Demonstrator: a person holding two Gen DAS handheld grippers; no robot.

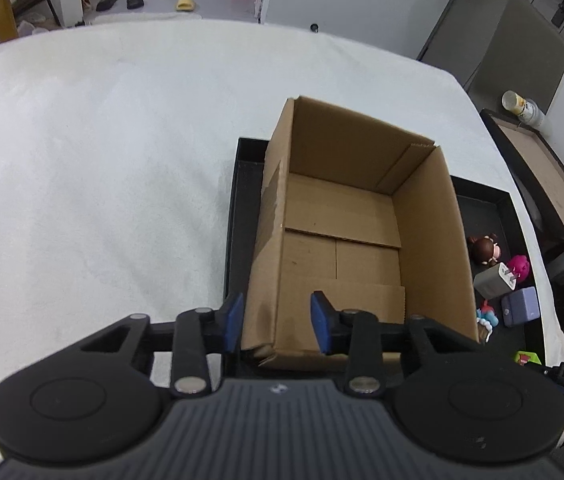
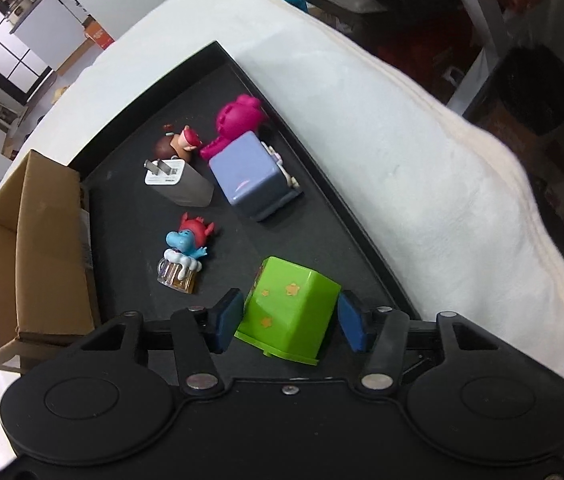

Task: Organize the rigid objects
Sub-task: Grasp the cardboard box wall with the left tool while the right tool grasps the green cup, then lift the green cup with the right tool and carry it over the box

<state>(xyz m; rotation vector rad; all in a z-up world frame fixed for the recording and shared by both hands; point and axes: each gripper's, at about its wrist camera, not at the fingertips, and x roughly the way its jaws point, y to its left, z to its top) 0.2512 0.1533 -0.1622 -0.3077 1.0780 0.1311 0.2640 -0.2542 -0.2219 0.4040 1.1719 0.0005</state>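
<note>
Straddling the box [image 1: 361, 216] corner, the left gripper [image 1: 278, 322] is held narrow, pads apart from the wall; the green block [image 2: 289, 316] is bracketed by the right gripper [image 2: 290, 322], contact unclear.

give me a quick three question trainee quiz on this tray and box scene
1. True or false: the cardboard box already has toys in it.
2. Which thing sits between the right gripper's pads? A) the purple box B) the green block C) the white charger
3. What do the left gripper's pads straddle?

Key
1. False, its inside shows only bare cardboard.
2. B. The left pad looks at its side; a small gap shows at the right pad.
3. The box's near left wall, one pad outside and one inside, no squeeze visible. The box stands on the black tray.
</note>
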